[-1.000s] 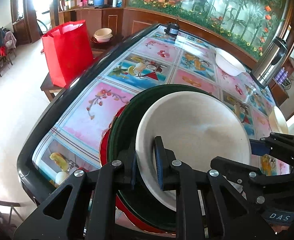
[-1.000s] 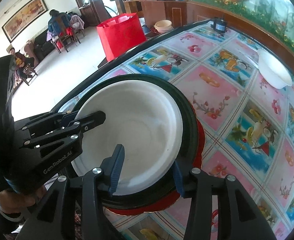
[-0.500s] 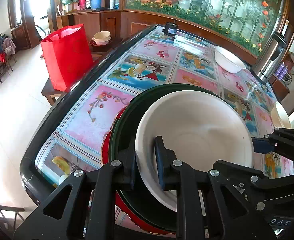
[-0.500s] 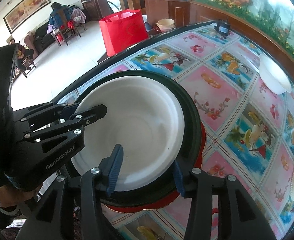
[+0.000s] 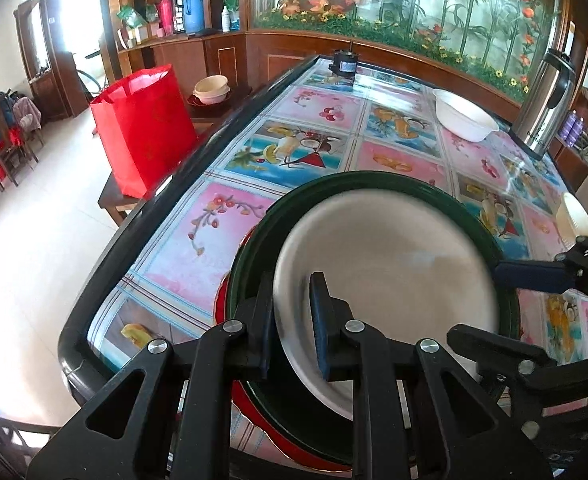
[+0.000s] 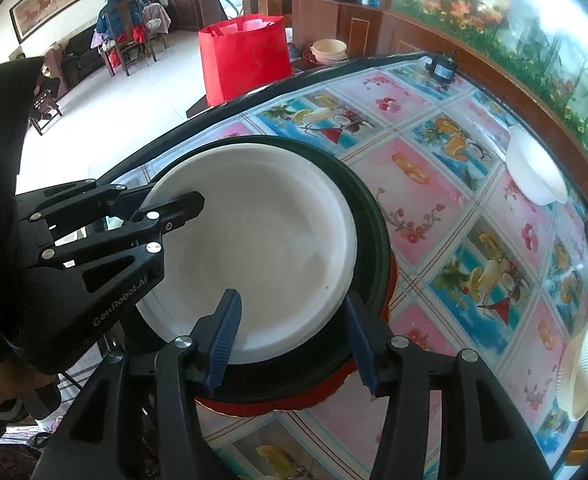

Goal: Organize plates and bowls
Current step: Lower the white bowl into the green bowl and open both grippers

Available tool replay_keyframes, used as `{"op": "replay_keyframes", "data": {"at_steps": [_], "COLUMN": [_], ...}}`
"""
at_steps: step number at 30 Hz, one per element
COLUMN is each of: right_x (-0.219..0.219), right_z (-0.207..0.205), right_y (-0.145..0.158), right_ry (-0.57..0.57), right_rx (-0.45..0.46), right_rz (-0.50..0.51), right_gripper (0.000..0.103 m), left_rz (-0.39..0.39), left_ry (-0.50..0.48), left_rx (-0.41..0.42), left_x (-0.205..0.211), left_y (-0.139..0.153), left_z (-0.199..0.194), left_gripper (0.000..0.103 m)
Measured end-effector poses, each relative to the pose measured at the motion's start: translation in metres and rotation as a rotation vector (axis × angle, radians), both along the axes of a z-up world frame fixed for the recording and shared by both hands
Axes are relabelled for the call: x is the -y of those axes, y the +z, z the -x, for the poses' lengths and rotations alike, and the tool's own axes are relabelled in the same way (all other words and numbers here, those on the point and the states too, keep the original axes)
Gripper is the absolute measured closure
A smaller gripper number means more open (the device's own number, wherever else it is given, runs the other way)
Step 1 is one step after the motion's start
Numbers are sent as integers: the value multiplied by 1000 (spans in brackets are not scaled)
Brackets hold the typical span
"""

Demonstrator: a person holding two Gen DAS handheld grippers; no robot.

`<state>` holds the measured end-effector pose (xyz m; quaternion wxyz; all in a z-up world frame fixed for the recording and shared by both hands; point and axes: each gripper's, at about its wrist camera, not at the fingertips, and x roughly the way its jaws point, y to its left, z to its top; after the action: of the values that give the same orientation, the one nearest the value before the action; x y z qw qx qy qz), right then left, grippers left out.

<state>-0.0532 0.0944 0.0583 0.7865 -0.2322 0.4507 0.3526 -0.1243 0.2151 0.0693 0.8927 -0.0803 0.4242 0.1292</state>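
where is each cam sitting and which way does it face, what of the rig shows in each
Left wrist: on the left gripper, facing along the table toward the planter wall; its fingers straddle the white bowl's near rim; the right gripper's tip enters at right.
Right wrist: on the right gripper, facing across the table toward the room; its open fingers straddle the bowl's rim; the left gripper and a forearm show at left.
Shared: white bowl, dark green plate, red bag.

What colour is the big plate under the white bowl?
Dark green plate, clearest in the right wrist view.
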Motion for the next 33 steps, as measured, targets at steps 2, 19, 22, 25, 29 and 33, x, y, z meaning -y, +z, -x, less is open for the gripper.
{"op": "replay_keyframes", "data": {"at_steps": [2, 19, 22, 25, 29, 33], "right_x": [1, 50, 66, 83, 104, 127], "right_z": [1, -22, -31, -41, -55, -71], "right_y": [2, 15, 14, 15, 13, 10], "right_ry": [7, -101, -146, -190, -244, -299], "right_rx": [-4, -105, -105, -101, -102, -113], "right_rz": [-7, -200, -202, -208, -208, -213], "right_gripper": [46, 34, 33, 32, 30, 30], "left_rz": [-12, -30, -28, -21, -19, -27], "left_ry": [0, -19, -40, -60, -96, -139], "left_rx": [2, 65, 67, 75, 80, 78], "left_x": [1, 19, 28, 39, 58, 77], "left_y": [0, 12, 16, 21, 26, 32], "left_z": [0, -6, -13, -21, -34, -50], "left_gripper": [86, 52, 52, 52, 52, 52]}}
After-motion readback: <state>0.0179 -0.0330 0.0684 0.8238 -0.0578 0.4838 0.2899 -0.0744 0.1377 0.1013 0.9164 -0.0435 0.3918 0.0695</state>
